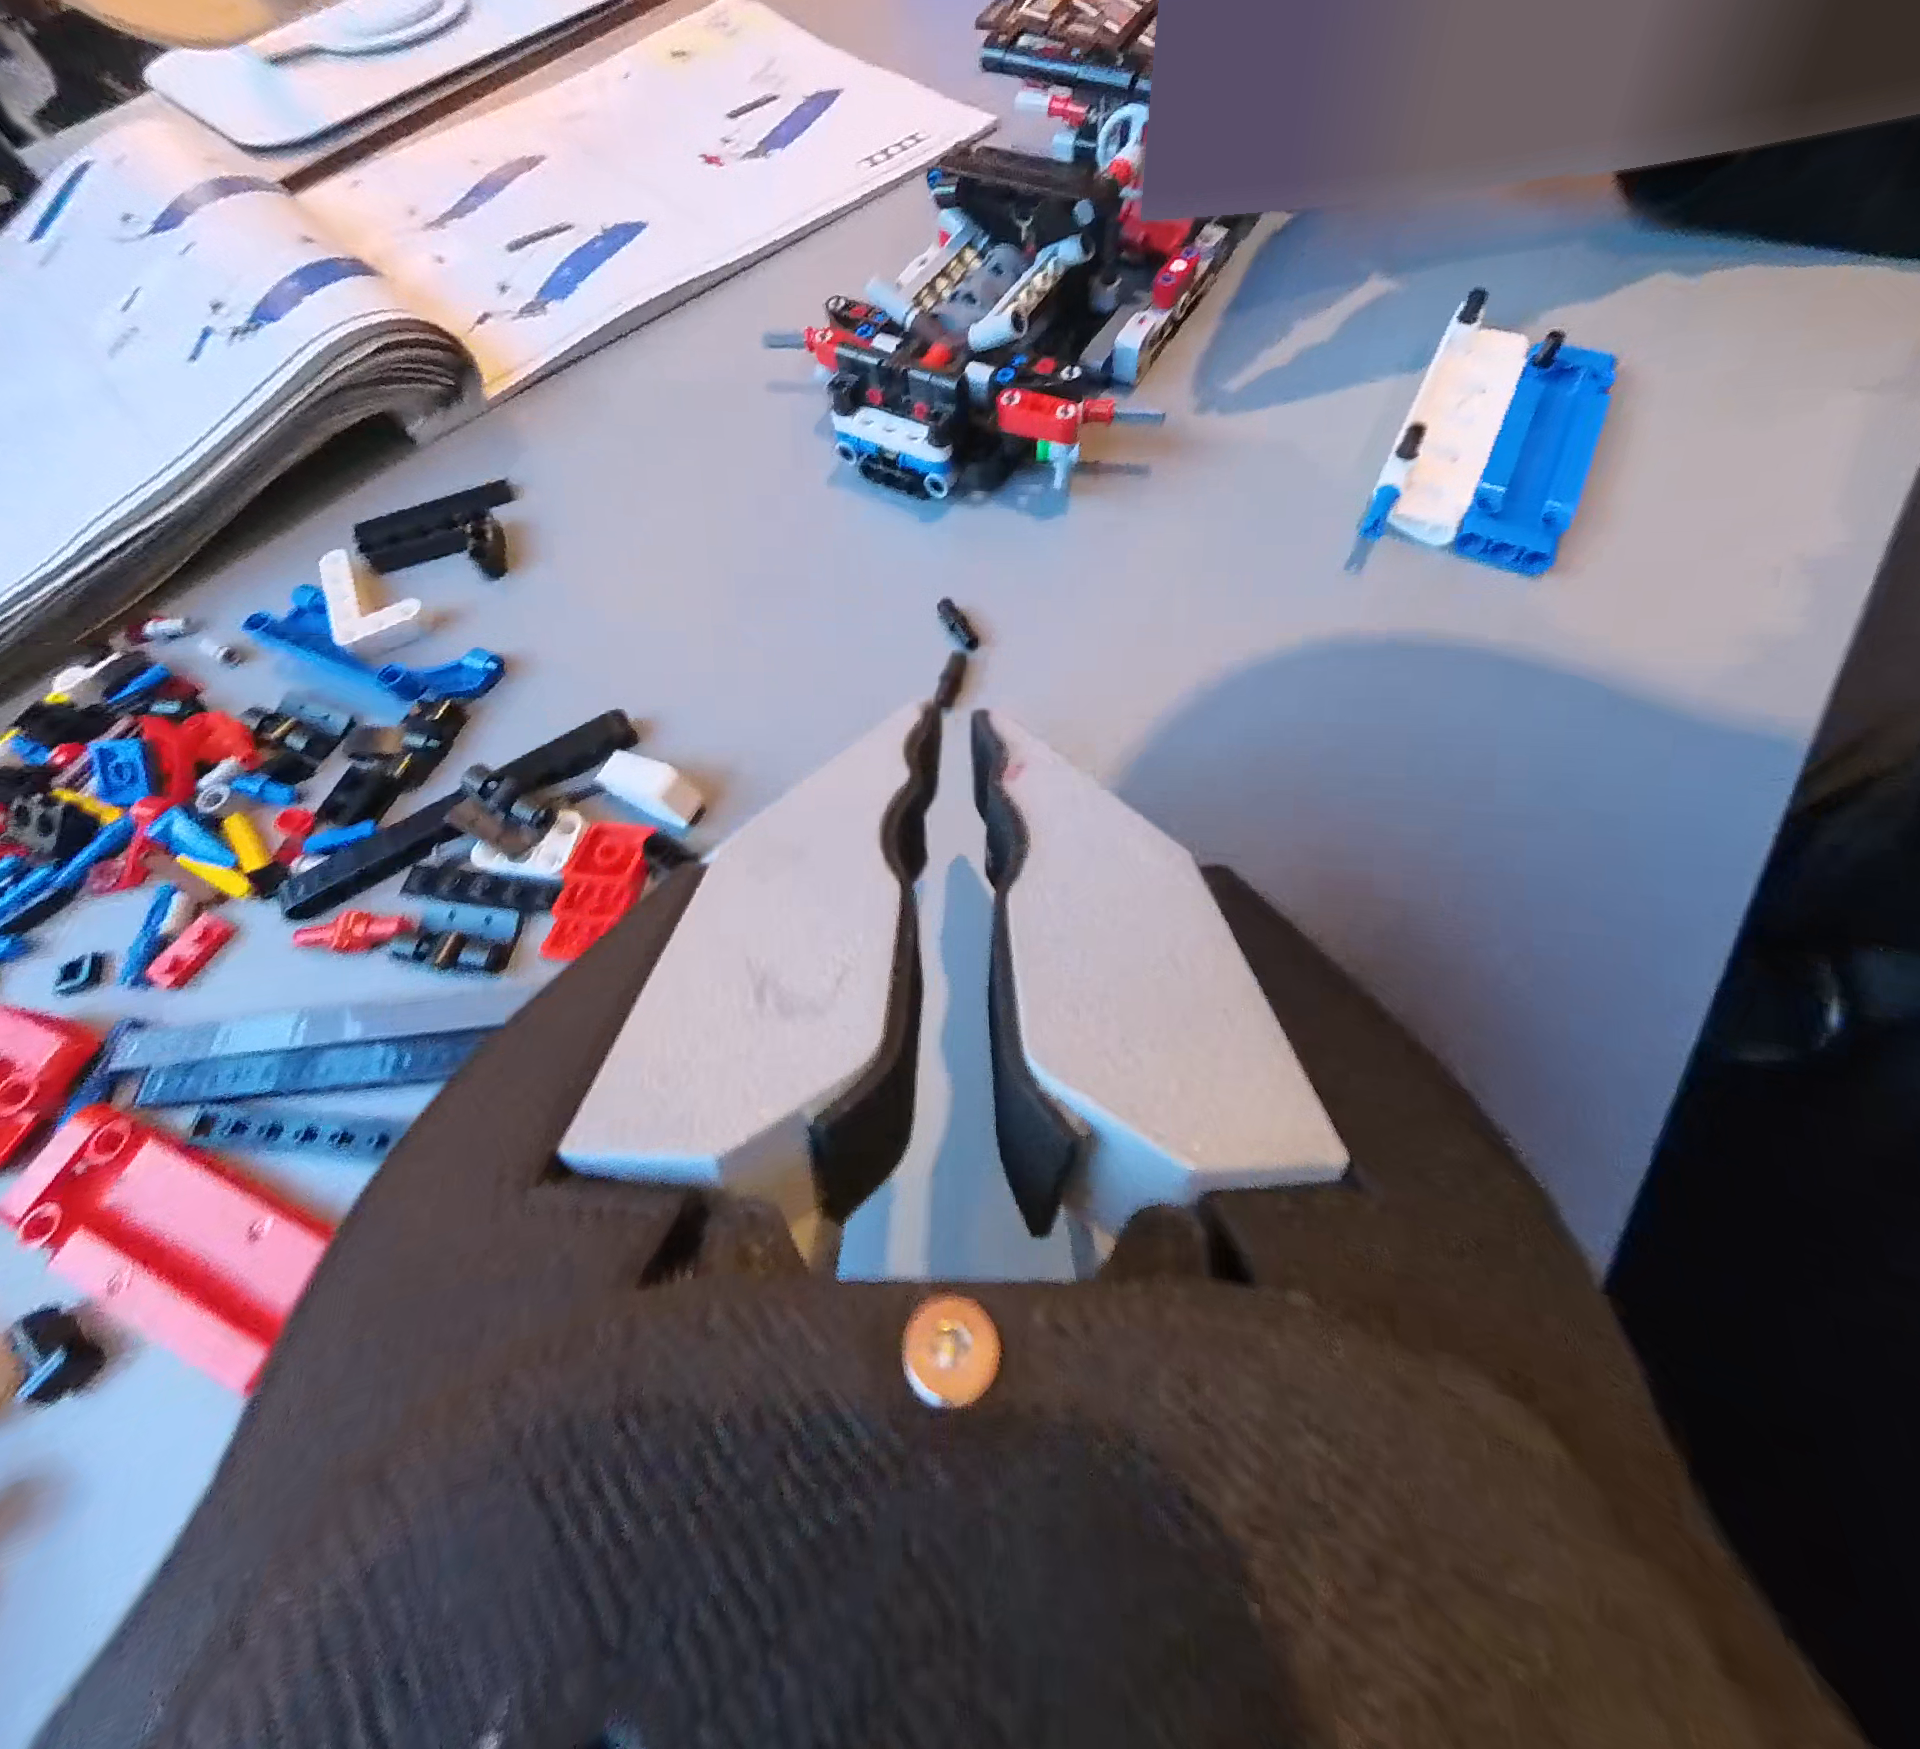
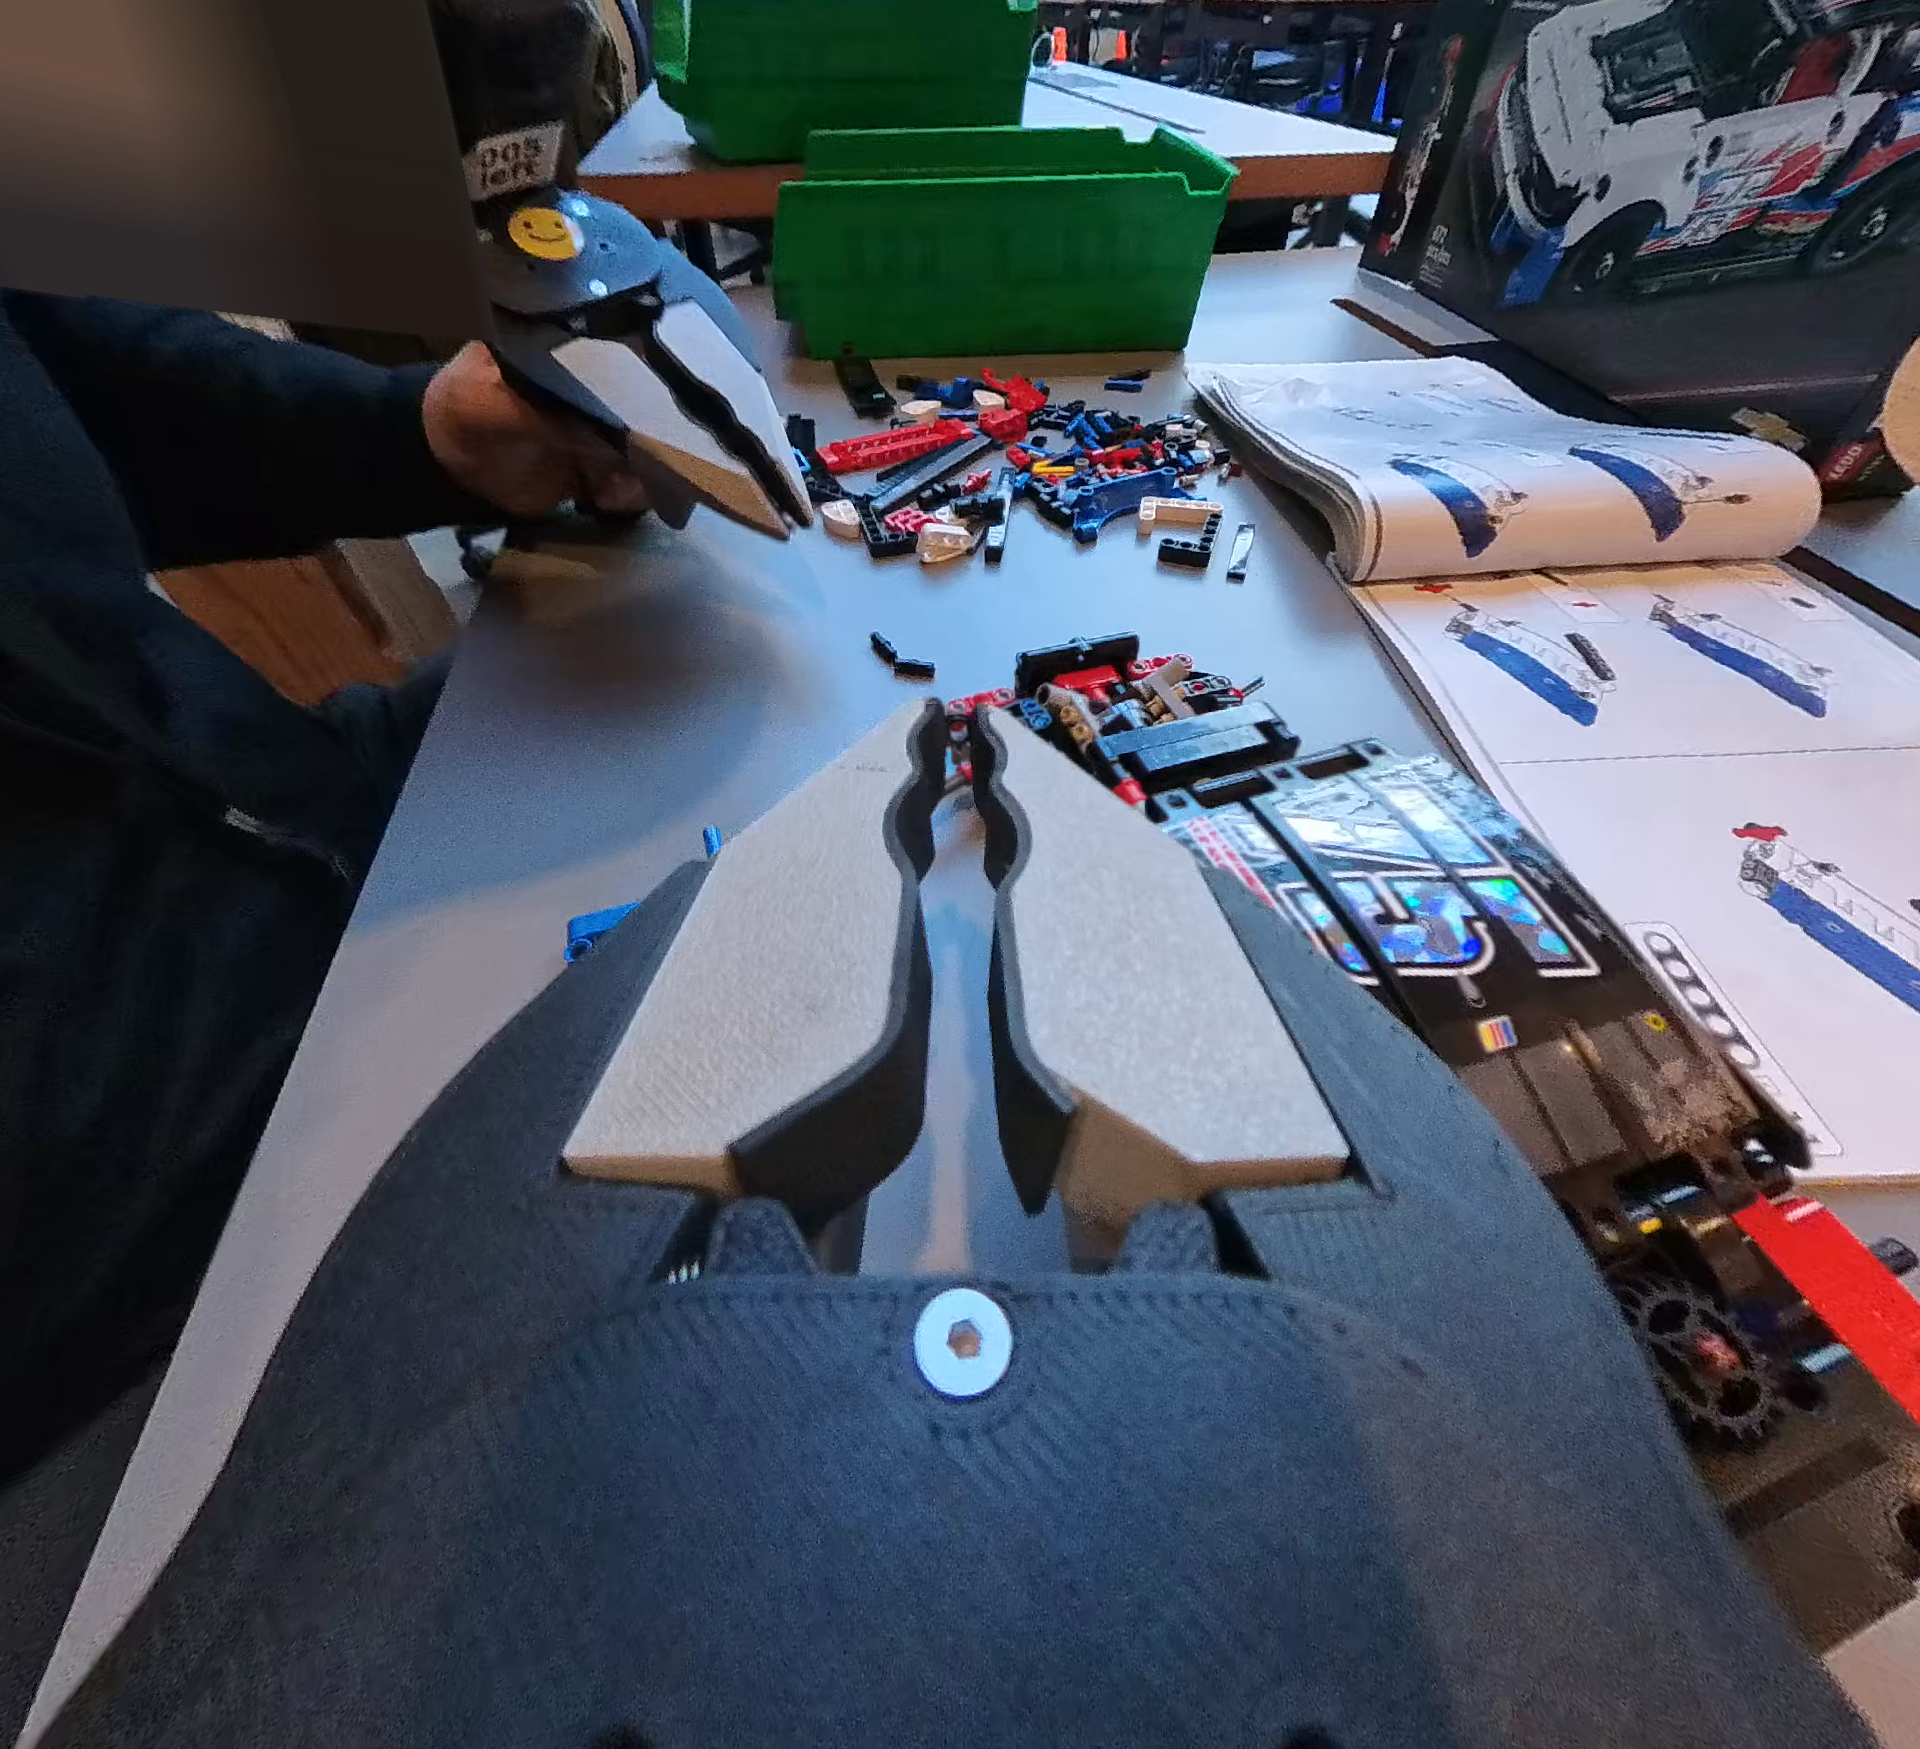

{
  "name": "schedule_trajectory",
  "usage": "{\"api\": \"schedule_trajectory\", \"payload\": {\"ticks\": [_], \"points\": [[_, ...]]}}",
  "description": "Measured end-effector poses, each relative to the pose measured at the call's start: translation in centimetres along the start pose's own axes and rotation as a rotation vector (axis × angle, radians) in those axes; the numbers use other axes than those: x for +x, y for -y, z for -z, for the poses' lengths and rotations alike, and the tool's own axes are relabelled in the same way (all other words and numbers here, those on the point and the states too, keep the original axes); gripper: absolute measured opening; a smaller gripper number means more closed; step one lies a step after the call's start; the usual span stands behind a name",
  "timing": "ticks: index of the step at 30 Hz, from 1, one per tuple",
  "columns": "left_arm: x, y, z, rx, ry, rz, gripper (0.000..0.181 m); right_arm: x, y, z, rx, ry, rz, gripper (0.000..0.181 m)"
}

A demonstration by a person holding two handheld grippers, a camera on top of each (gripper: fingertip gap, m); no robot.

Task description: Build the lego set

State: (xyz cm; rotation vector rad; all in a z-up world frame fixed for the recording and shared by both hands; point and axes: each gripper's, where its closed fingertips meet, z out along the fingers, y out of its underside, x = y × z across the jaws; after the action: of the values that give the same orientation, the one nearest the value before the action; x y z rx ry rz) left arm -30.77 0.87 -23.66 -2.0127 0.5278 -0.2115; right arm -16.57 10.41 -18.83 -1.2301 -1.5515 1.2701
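The part-built Lego car (image 1: 997, 328) stands on the grey table (image 1: 1351, 816); in the right wrist view its chassis (image 2: 1143, 712) runs along the right of my right gripper. Two small black pins (image 1: 956, 624) lie just past my left gripper (image 1: 954, 723), which is shut and empty, its tips a slit apart. From the right wrist view the left gripper (image 2: 795, 523) hangs above the table, short of the pins (image 2: 899, 655). A blue and white panel assembly (image 1: 1496, 442) lies right of the car. My right gripper (image 2: 958, 720) is shut and empty above that panel, whose blue edge (image 2: 597, 930) peeks out.
A pile of loose bricks (image 1: 208, 795) and a red panel (image 1: 156, 1221) lie at the left. The open instruction booklet (image 1: 416, 245) lies behind them. Green bins (image 2: 987, 265) and the set's box (image 2: 1683, 89) stand at the back. The table edge (image 1: 1829, 712) drops off at the right. Spacing between my two grippers at the tips: around 20 cm. To the red panel (image 1: 156, 1221): left tips about 20 cm, right tips about 35 cm. The right camera catches it too, in the right wrist view (image 2: 917, 438).
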Motion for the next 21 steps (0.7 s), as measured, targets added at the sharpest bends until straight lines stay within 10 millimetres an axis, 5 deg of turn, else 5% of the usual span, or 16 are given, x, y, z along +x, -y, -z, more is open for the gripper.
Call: {"api": "schedule_trajectory", "payload": {"ticks": [9, 21], "points": [[3.8, -0.1, -1.6, -0.073, -0.123, -0.07, 0.004, -2.8, 0.1, -1.7, -0.013, 0.092, 0.058, 0.002], [4.9, -1.9, -2.9, -0.182, -0.176, -0.141, 0.012, -2.9, -0.4, -2.7, -0.029, 0.096, 0.056, 0.002]]}}
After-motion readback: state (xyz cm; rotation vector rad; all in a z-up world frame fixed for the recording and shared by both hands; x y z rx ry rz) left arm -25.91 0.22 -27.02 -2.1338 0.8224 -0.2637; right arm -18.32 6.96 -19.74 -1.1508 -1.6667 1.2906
